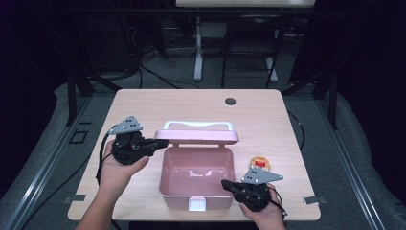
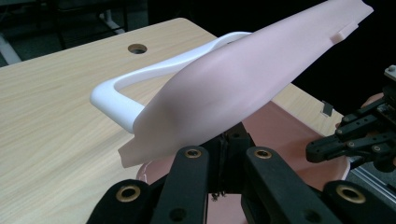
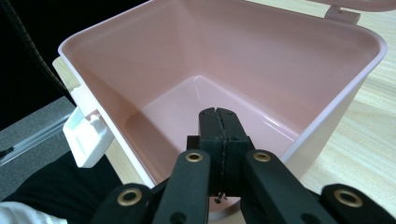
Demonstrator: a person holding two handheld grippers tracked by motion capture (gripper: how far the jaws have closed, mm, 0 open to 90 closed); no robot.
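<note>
So there's a pink storage box [image 1: 196, 175] sitting near the front edge of the light wood worktop [image 1: 143, 103], pretty much centred. Its lid [image 1: 196, 136] is swung up and back on the far side, with the white carry handle [image 1: 198, 125] on top of it pointing away from the person. There's a white latch [image 1: 197, 205] on the box's front wall, facing the person.

The left gripper [image 1: 158, 142] is up at the left end of the raised lid. In the left gripper view the jaws look pressed together right under the lid's edge, tips tucked beneath the pink plastic, but I can't tell whether they actually touch it or pinch anything.

The right gripper [image 1: 225, 184] is at the box's front right corner, tips poking over the rim. In the right gripper view the jaws are clearly pressed together with nothing between them, hanging over the inside of the box.

Just right of the box, a bit behind the right gripper, there's a small round orange thing [image 1: 260, 164] on the worktop, too small to identify
</note>
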